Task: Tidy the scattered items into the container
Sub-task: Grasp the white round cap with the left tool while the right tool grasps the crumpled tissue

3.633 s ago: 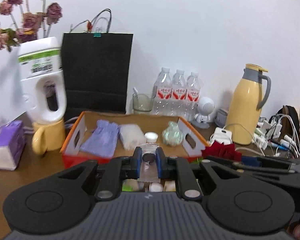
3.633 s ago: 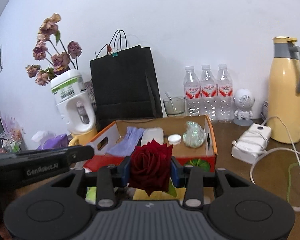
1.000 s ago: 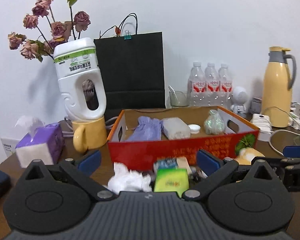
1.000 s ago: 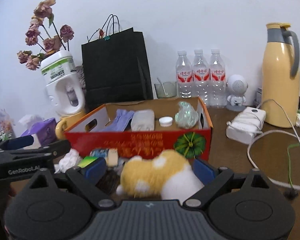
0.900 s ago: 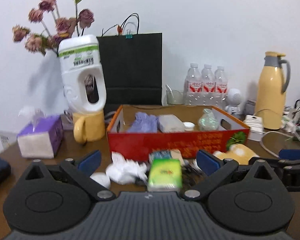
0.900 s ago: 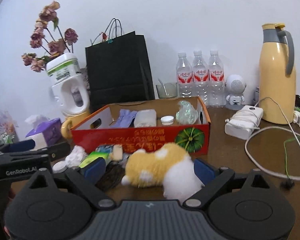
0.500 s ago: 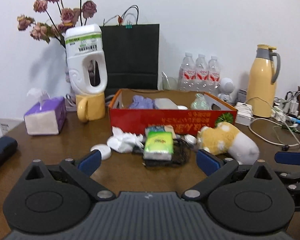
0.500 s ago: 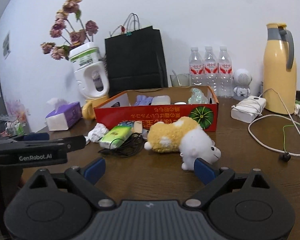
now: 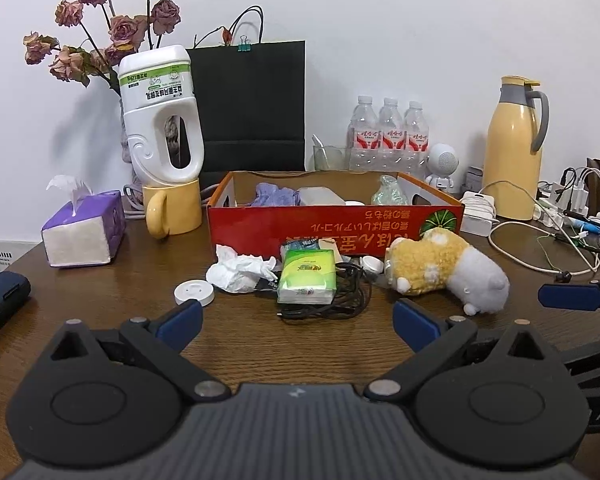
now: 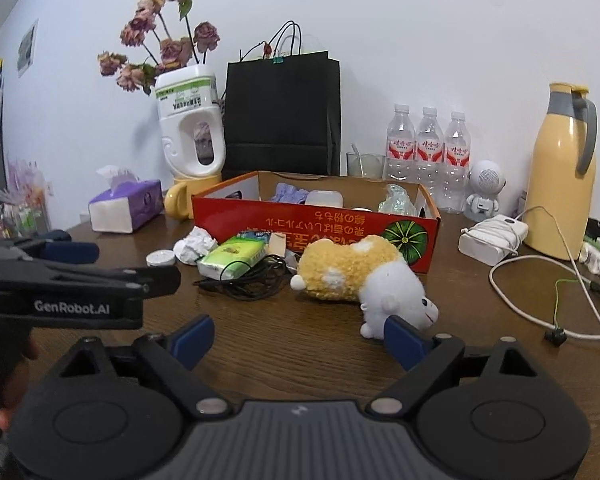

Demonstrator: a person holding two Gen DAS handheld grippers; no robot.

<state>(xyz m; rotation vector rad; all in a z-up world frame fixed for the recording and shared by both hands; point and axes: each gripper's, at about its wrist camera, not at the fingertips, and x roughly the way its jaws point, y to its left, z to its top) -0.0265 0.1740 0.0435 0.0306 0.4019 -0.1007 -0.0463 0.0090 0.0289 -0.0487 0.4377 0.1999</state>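
The left hand-held gripper [image 9: 296, 322] hangs low over the brown table [image 9: 260, 344] with its blue-tipped fingers spread wide and nothing between them. The right hand-held gripper [image 10: 298, 338] sits the same way, splayed wide and empty, its right fingertip just in front of the nose of a yellow-and-white plush toy [image 10: 360, 274] lying on its side.

Ahead of the left one lies the scatter: a green tissue pack [image 9: 308, 276] resting on a tangle of black cable [image 9: 332, 300], a crumpled white paper [image 9: 240, 272] touching its left side, and a white round disc [image 9: 194, 292] further left, apart from the rest. A few small things are wedged between the pack and the box, too crowded to name.

Behind them stands the red cardboard box [image 9: 332, 228], open-topped, holding a purple cloth [image 9: 276, 196], a pale block [image 9: 320, 196] and a crinkled clear wrapper [image 9: 388, 196].

To the box's left are a yellow mug [image 9: 172, 212] with a white jug [image 9: 162, 116] on it and a purple tissue box [image 9: 84, 232]. A black paper bag [image 9: 252, 108] and three water bottles [image 9: 388, 136] stand at the wall, with a yellow thermos [image 9: 512, 148] at the right.
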